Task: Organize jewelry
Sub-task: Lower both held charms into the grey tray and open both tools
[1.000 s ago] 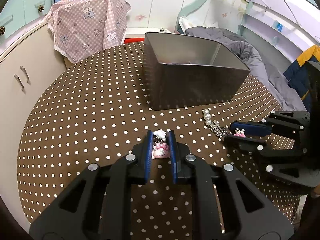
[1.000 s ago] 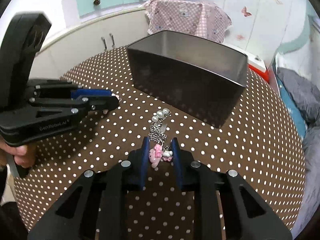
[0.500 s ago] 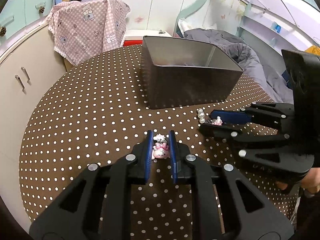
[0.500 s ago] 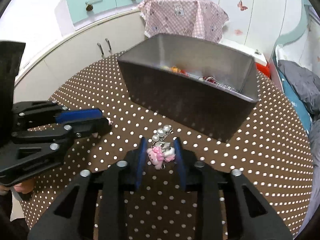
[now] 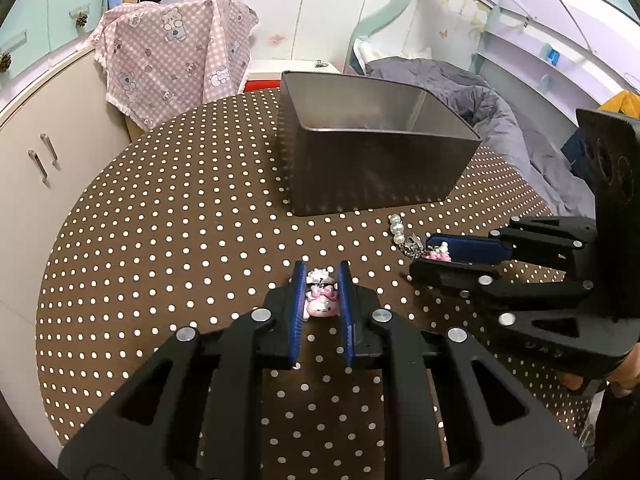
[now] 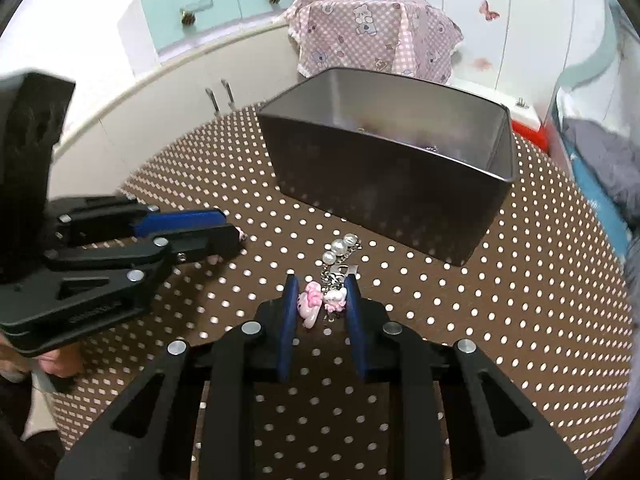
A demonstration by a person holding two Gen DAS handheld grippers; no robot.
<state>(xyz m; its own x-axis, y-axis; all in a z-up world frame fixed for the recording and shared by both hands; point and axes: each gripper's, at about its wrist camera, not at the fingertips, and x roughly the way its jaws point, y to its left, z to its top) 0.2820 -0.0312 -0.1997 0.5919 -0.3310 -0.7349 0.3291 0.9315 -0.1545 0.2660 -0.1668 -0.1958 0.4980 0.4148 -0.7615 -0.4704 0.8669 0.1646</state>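
Note:
My left gripper [image 5: 321,280] is shut on a pink and white cartoon charm [image 5: 321,300], held just above the dotted table. My right gripper [image 6: 320,288] is shut on a pink charm bracelet [image 6: 322,300]; its chain and three pearls [image 6: 339,246] trail forward toward the tin. In the left wrist view the right gripper [image 5: 420,256] is to the right with the pearls [image 5: 397,229] ahead of it. The open grey metal tin [image 5: 372,152] stands behind both, with a few small items inside in the right wrist view [image 6: 400,152].
The round table has a brown cloth with white dots [image 5: 160,220]. A pink checked cloth [image 5: 176,60] hangs over furniture behind it. Cream cabinets [image 5: 44,152] stand at left; a bed with grey bedding [image 5: 500,120] is at right.
The right gripper lifted its bracelet toward the tin, then came back lower and nearer the table. The left gripper stays shut on its charm, hardly moved.

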